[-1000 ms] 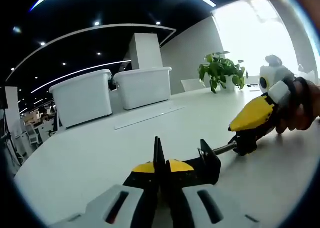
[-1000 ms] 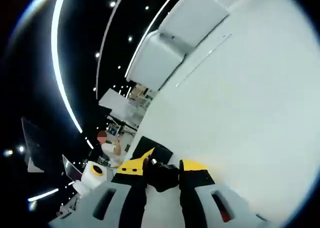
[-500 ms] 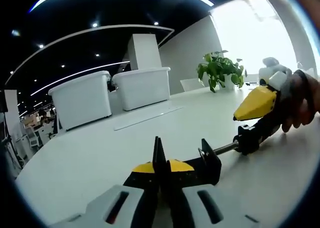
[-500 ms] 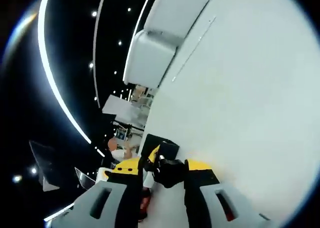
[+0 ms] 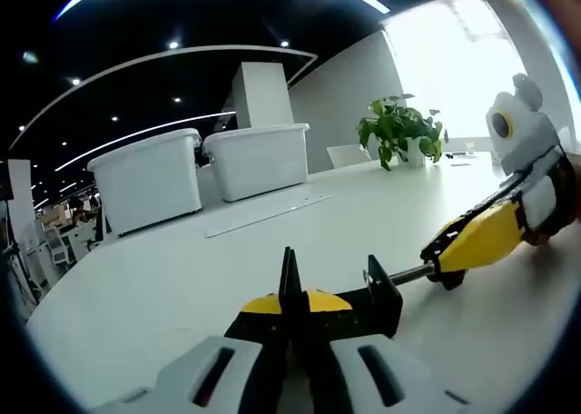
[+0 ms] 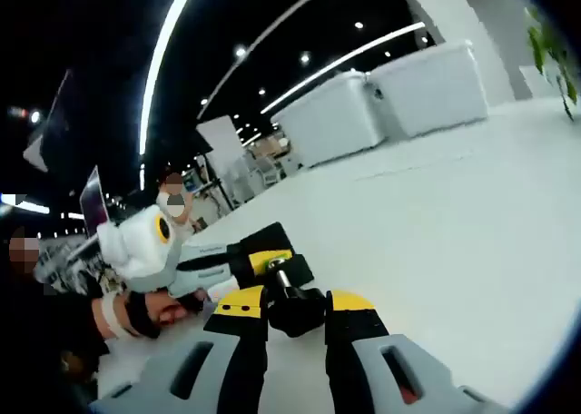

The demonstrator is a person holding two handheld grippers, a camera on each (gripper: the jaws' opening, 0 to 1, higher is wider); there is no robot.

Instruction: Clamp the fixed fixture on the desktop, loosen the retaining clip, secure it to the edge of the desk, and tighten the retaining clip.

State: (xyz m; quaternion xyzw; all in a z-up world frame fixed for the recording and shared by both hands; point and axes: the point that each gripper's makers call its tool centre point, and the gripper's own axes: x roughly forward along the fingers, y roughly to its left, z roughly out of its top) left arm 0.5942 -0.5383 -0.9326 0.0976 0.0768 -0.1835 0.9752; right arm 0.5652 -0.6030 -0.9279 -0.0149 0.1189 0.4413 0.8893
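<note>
— Where's the clamp (image 5: pixel 363 296)?
— On the counter (image 5: pixel 163 278), its frame pinched in the left gripper (image 5: pixel 292 298).
— And the screw?
— Its long axis runs out rightward from that gripper to the knob (image 6: pixel 295 310), which the right gripper (image 6: pixel 295 316) squeezes end-on, placed to turn it.

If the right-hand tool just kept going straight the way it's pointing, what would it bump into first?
The right gripper already grips the clamp's black knob. Straight on lies the clamp's screw and black body, held by the left gripper. Probably that, though depth is hard to judge.
</note>
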